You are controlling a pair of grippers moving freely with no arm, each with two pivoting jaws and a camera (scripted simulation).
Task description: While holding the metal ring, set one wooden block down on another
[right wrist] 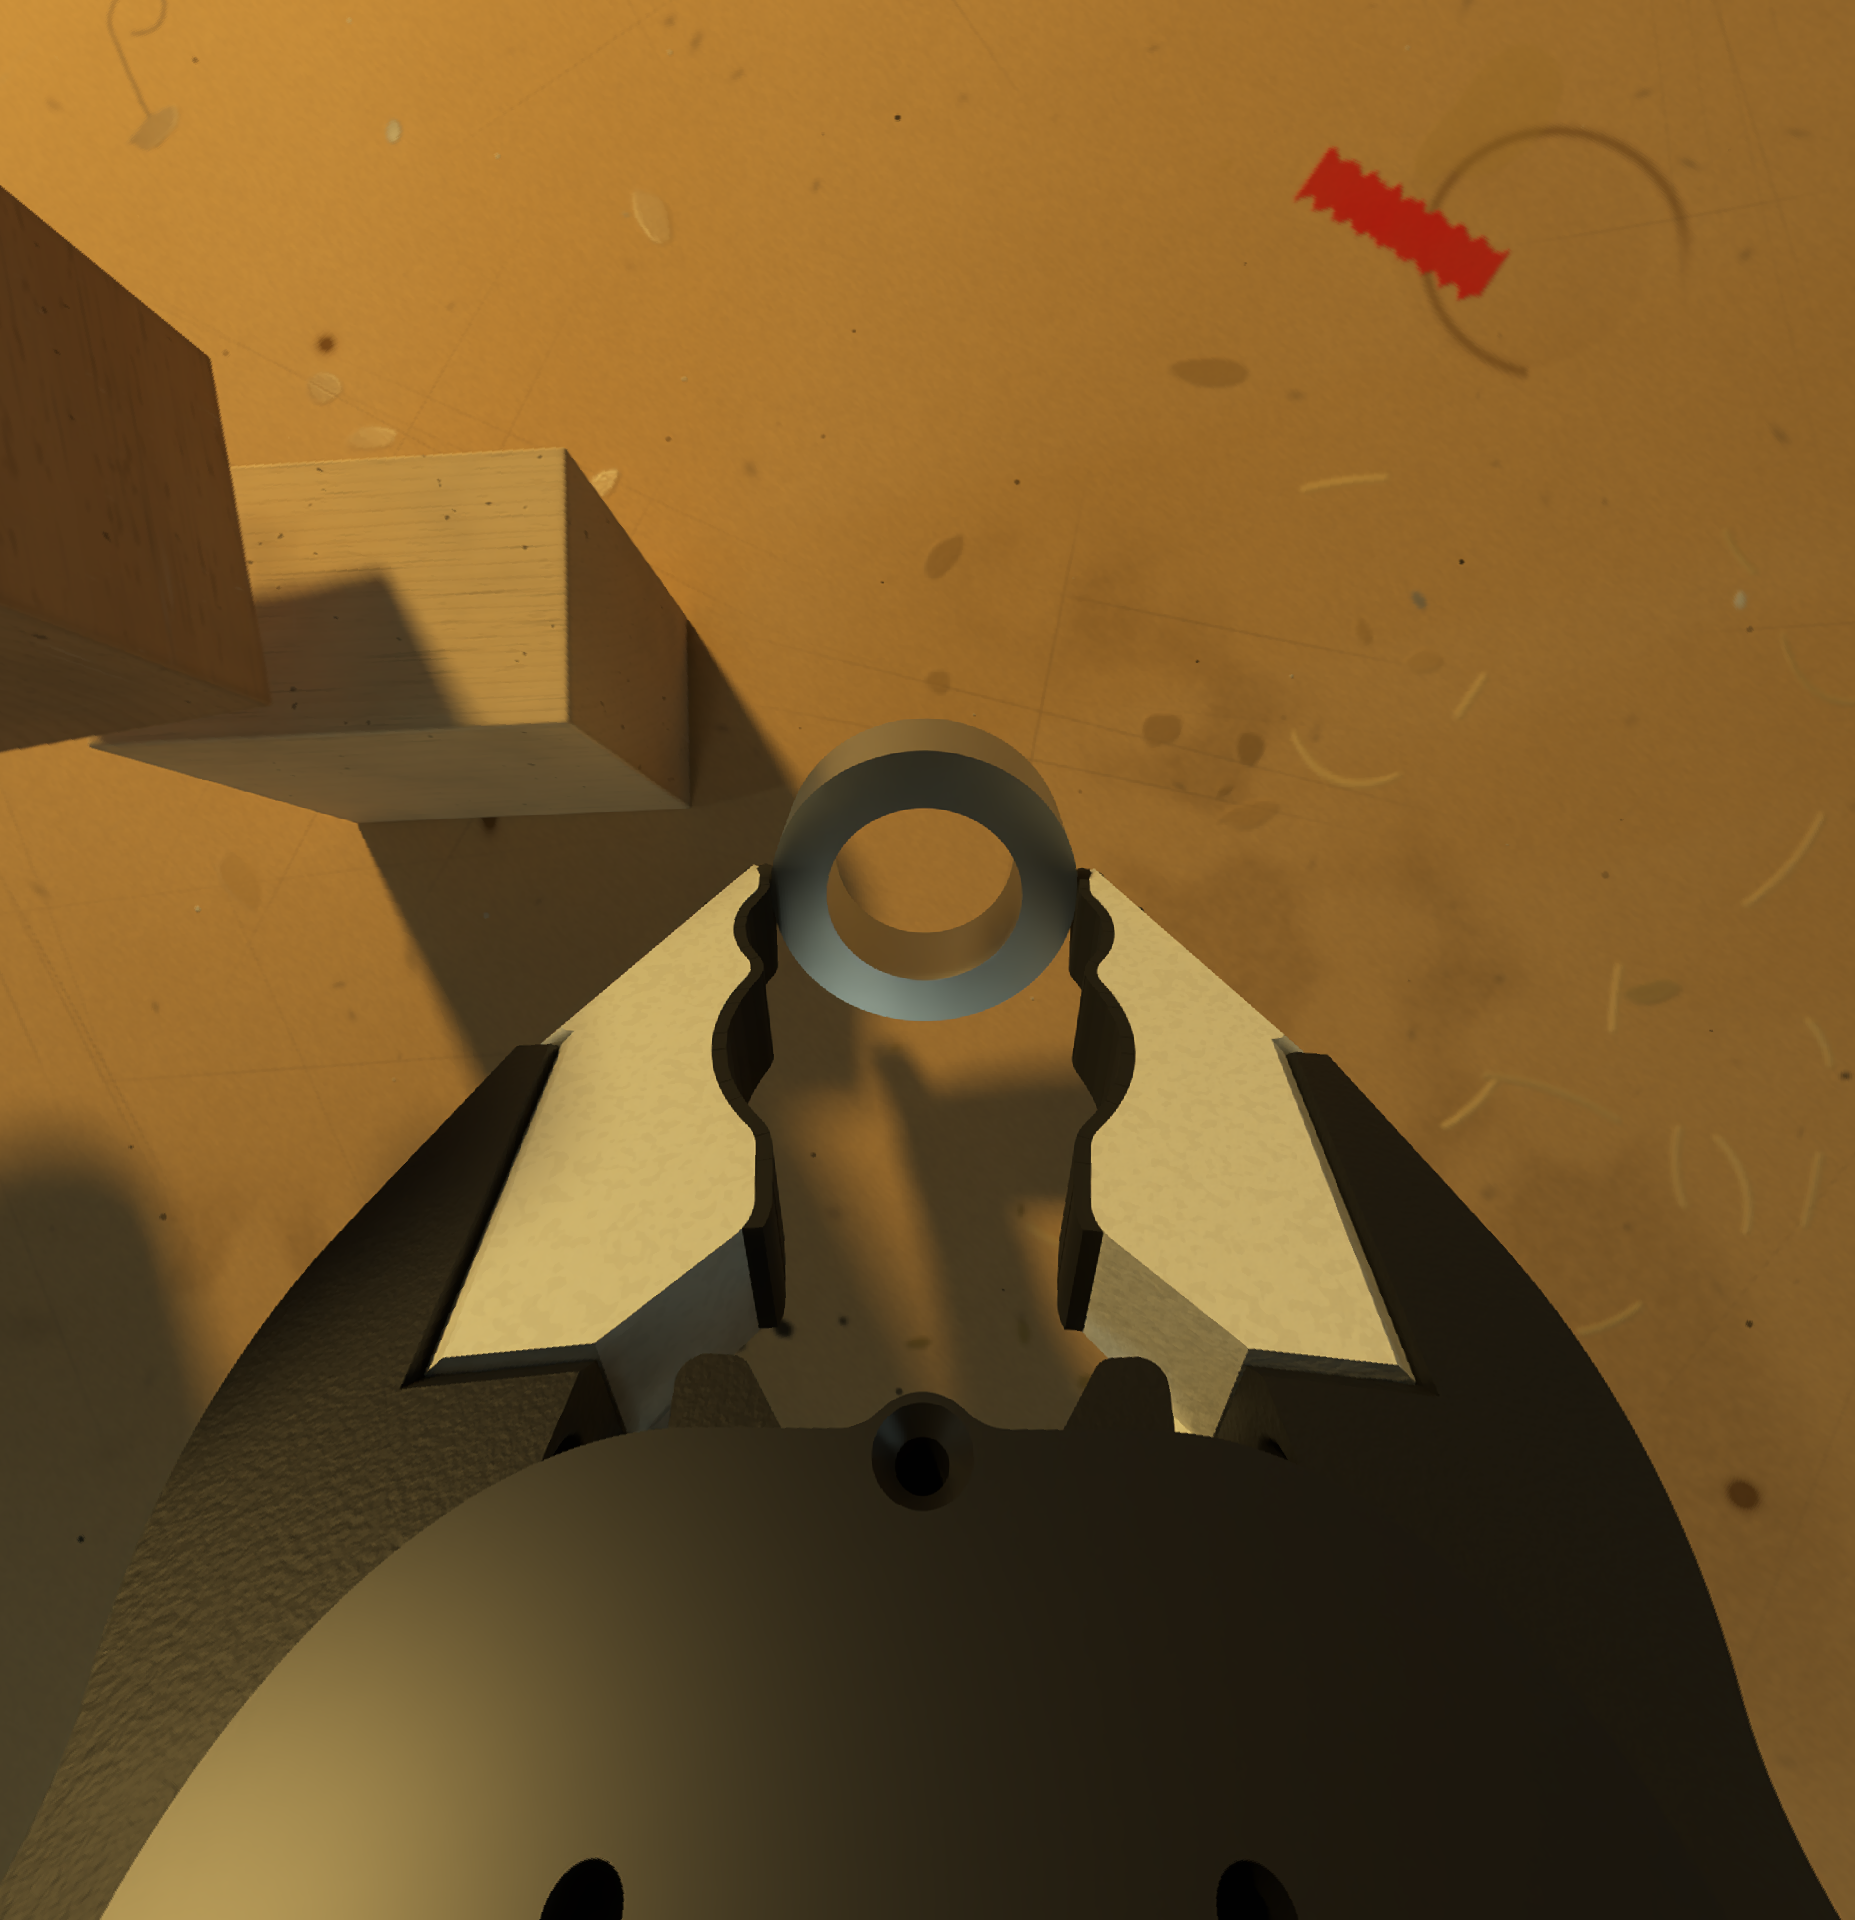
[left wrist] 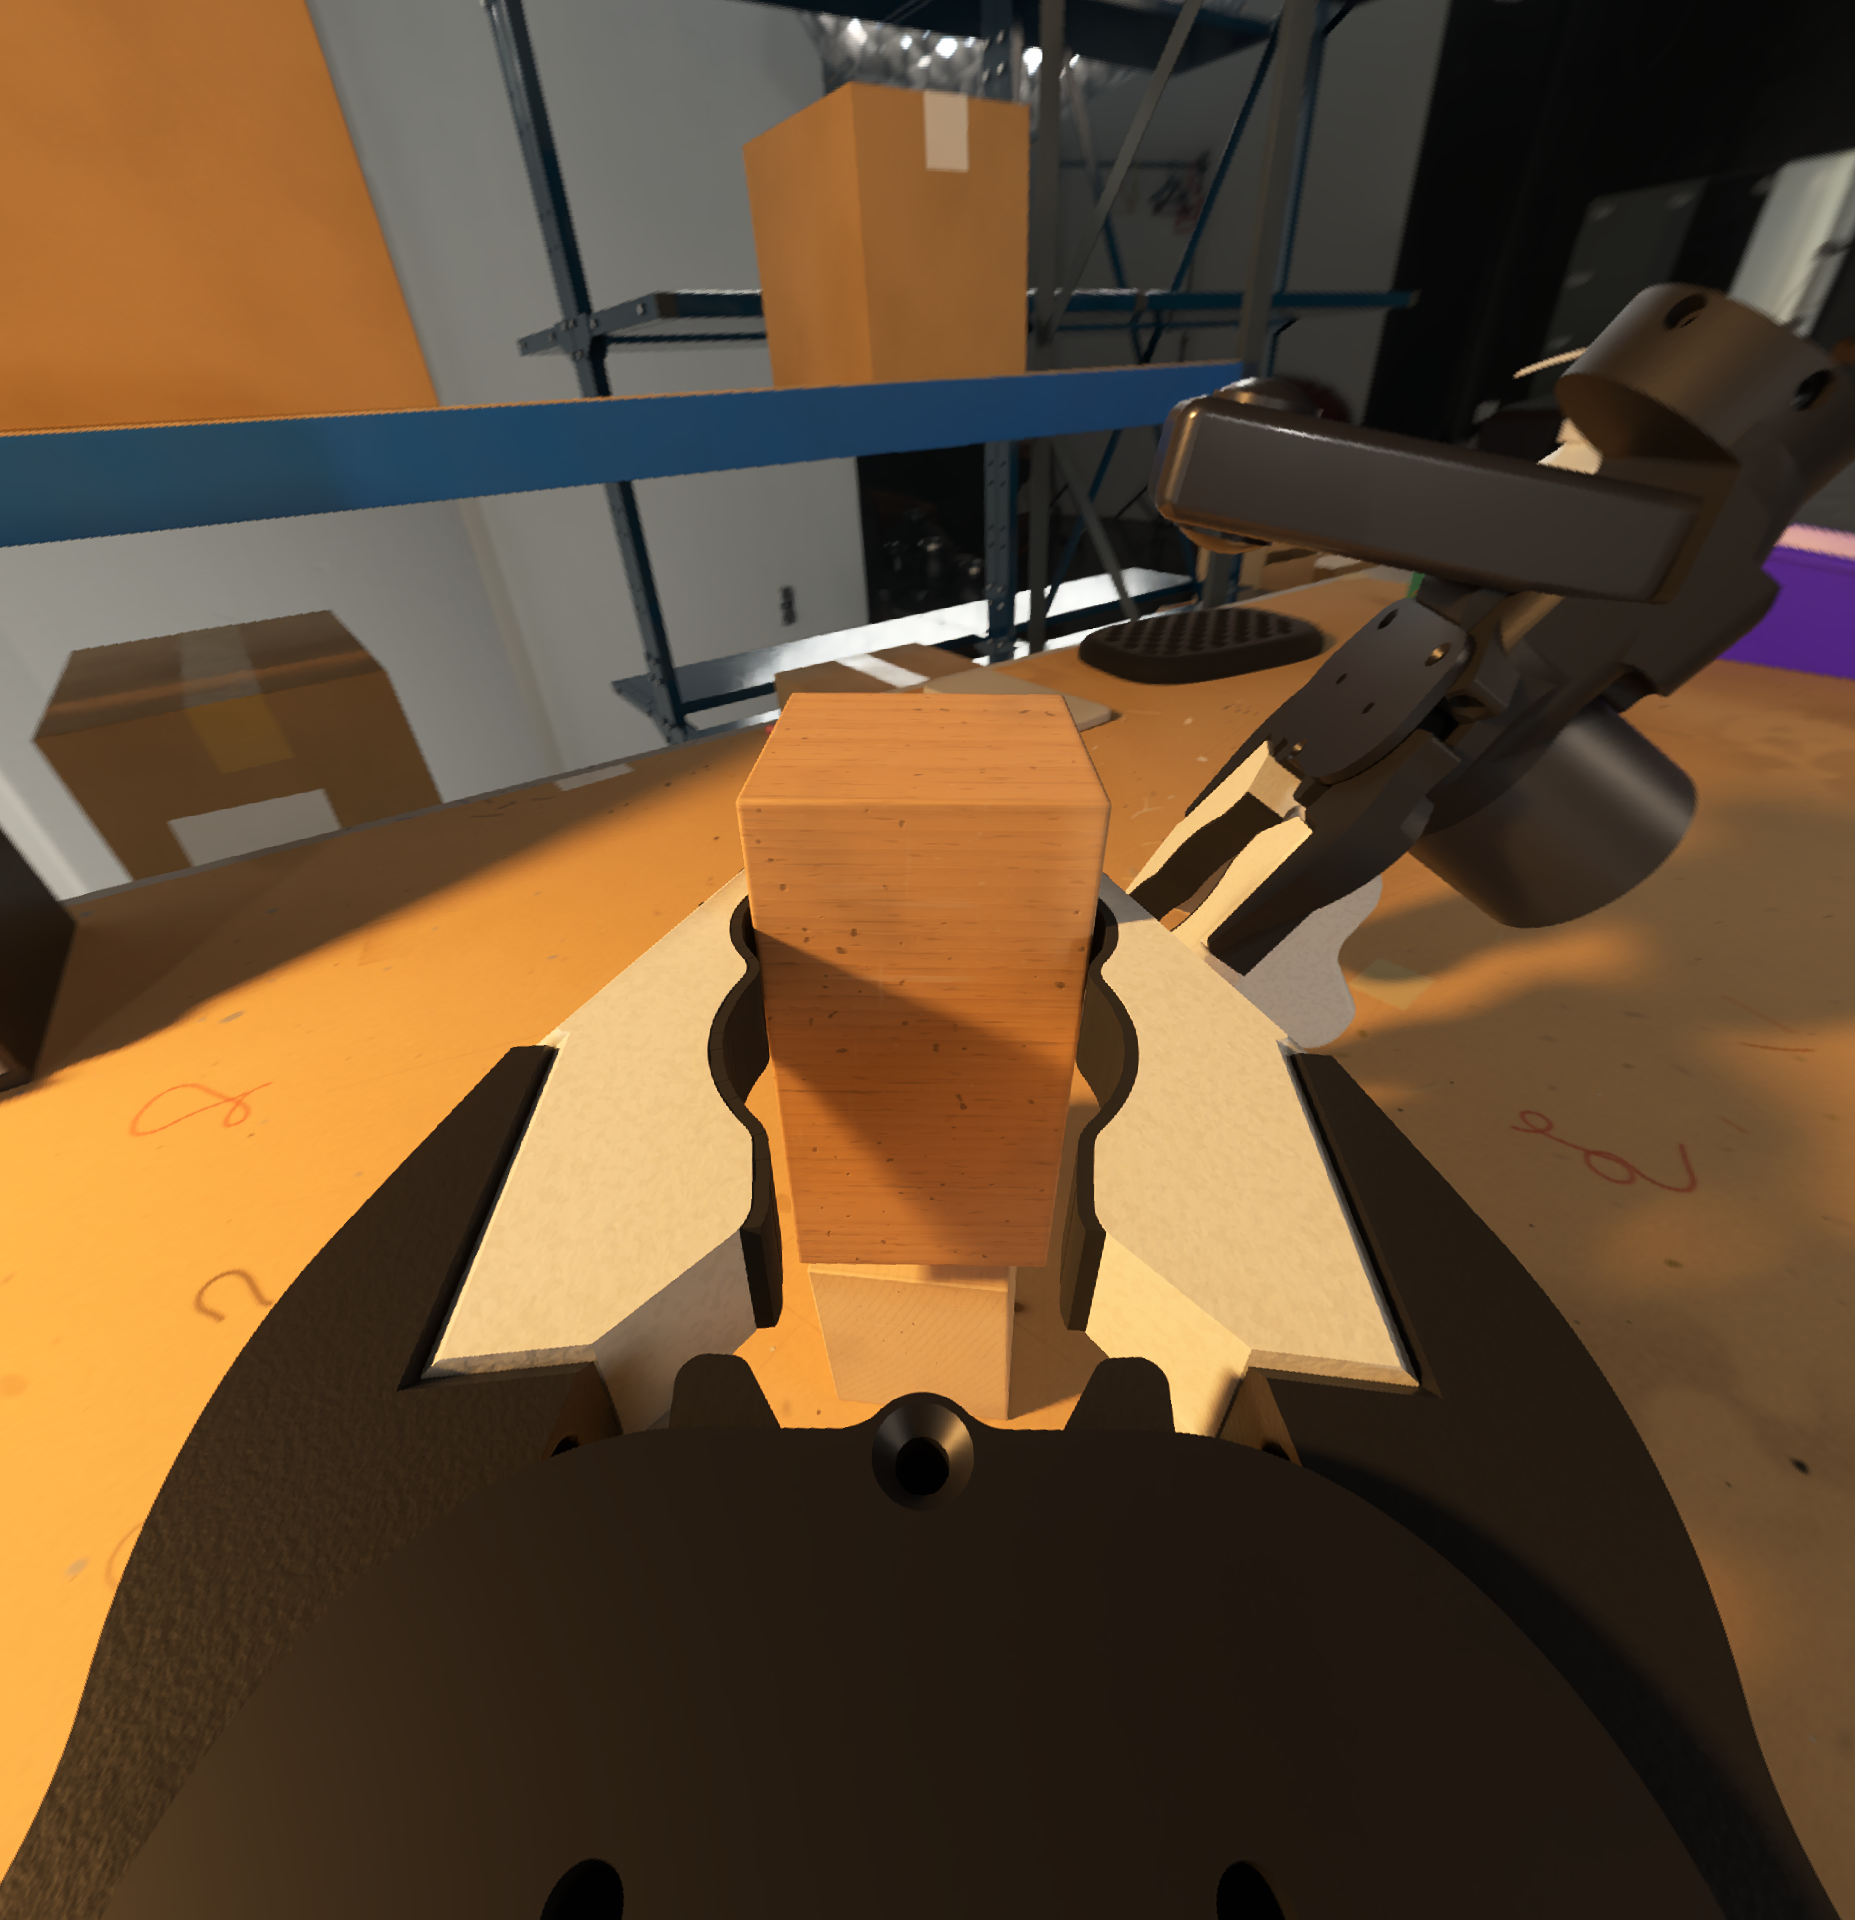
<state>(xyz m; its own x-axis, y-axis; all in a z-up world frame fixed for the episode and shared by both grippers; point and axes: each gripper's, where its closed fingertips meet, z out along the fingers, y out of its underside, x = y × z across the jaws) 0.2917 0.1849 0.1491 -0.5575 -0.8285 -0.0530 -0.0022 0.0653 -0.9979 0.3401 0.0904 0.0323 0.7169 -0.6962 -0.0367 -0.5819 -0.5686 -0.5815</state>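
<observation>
In the left wrist view my left gripper (left wrist: 921,935) is shut on a tall orange-brown wooden block (left wrist: 918,997). Under it lies a paler wooden block (left wrist: 918,1340); I cannot tell whether the two touch. In the right wrist view my right gripper (right wrist: 923,883) is shut on a grey metal ring (right wrist: 798,914), held at the fingertips above the table. The pale block (right wrist: 435,623) lies on the table to the left, with the darker block (right wrist: 81,499) over its left part. The right gripper also shows in the left wrist view (left wrist: 1255,883), to the right of the held block.
The orange worktable (right wrist: 1214,520) bears a strip of red tape (right wrist: 1401,223) and scribbles. In the left wrist view a dark perforated pad (left wrist: 1203,639) and a purple box (left wrist: 1827,603) lie far right, and cardboard boxes (left wrist: 892,239) stand on blue shelving behind.
</observation>
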